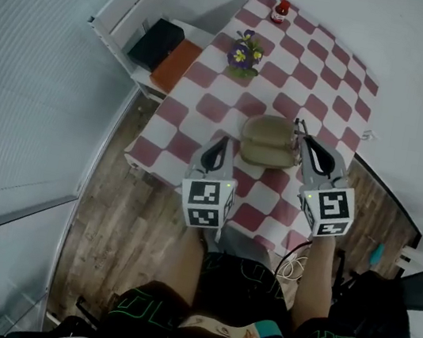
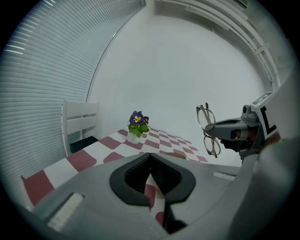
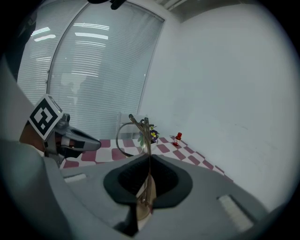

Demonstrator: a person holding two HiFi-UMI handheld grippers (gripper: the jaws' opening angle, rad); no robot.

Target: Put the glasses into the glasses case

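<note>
Holding glasses (image 3: 143,133) clamped in right gripper (image 3: 149,161), raised beside glasses case (image 1: 268,142); left gripper (image 2: 150,164) clenched, empty.
Pickup done; remaining: lower into case, release.

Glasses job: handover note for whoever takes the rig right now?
Right gripper: shut on the glasses, held in the air over the table.
Left gripper: shut, empty.
Case: on the table between the two grippers, looks open.
Done: glasses picked up.
Left: lower them into the case, release.
</note>
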